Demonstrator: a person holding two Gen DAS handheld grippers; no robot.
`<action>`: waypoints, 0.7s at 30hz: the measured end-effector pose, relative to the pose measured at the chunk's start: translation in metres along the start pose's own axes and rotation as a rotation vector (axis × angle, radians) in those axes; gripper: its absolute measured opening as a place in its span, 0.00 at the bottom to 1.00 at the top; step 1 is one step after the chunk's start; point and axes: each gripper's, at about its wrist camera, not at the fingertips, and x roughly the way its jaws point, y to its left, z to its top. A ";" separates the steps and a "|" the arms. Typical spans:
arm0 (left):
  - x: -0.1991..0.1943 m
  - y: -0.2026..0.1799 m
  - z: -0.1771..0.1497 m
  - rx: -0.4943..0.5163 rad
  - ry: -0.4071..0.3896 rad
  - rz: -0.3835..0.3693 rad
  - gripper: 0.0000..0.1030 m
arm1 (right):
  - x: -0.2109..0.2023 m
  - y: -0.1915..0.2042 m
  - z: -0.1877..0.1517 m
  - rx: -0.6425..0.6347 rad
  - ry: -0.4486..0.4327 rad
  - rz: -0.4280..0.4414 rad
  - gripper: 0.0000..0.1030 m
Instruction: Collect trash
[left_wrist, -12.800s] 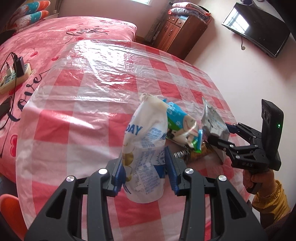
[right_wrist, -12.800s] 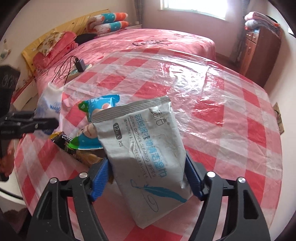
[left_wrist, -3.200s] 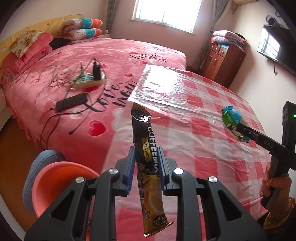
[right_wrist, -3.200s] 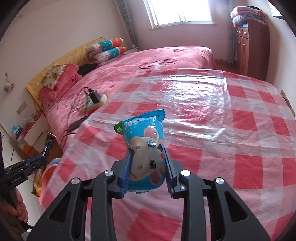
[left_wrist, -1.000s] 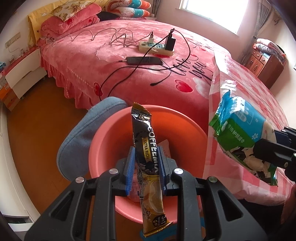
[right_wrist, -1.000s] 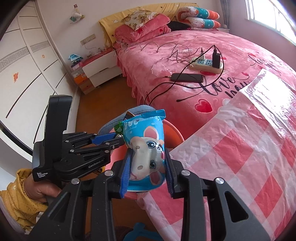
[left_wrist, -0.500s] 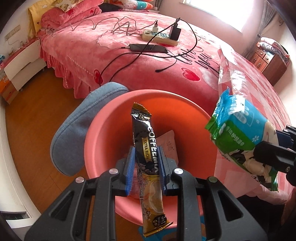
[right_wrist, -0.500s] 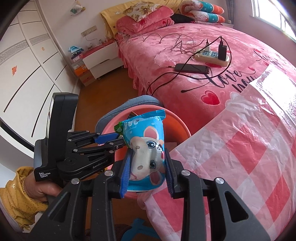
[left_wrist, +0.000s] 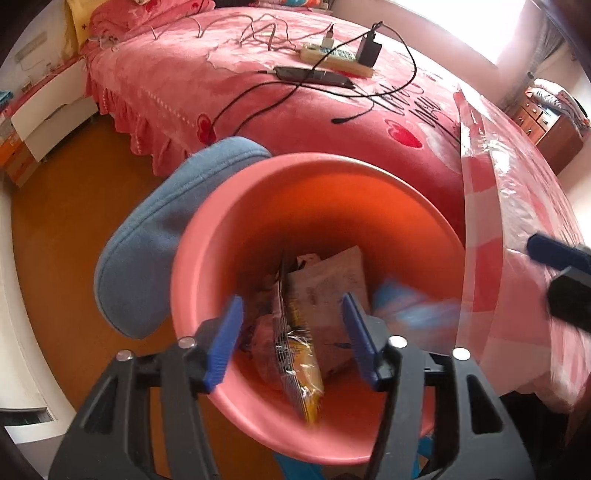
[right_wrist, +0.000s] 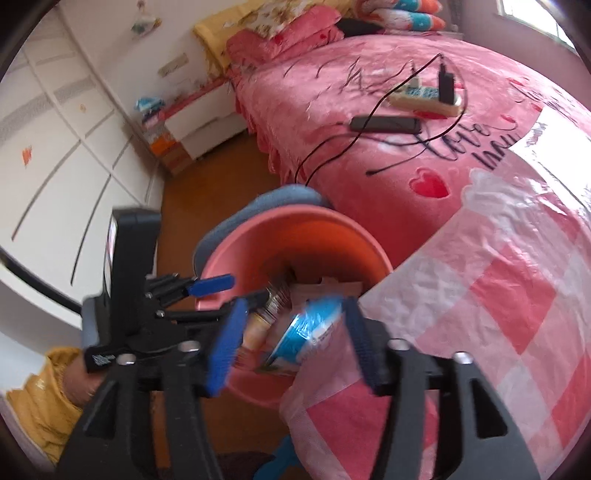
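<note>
Both tongs gaped wide, left tongs and right tongs; only the left wrist view showed the coffee sachet lengthwise inside the pink basin.

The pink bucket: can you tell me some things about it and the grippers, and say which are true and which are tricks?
1. The pink bucket has wrappers inside it. True.
2. The left gripper is squeezing the coffee stick. False: its jaws are wide apart and the coffee stick is loose between them, over the bucket.
3. The right gripper is open, with the blue snack packet loose between its jaws. True.
4. The bucket sits on top of the bed. False: it stands beside the bed, next to a blue cushion.
5. A phone lies on the bed. True.
</note>
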 end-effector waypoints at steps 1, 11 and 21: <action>-0.001 0.000 0.001 0.006 -0.004 0.007 0.57 | -0.005 -0.002 0.001 0.005 -0.020 -0.005 0.67; -0.017 -0.024 0.016 0.111 -0.065 0.129 0.78 | -0.041 -0.023 0.009 0.037 -0.139 -0.106 0.77; -0.042 -0.066 0.034 0.195 -0.158 0.189 0.83 | -0.065 -0.049 -0.003 0.085 -0.193 -0.174 0.84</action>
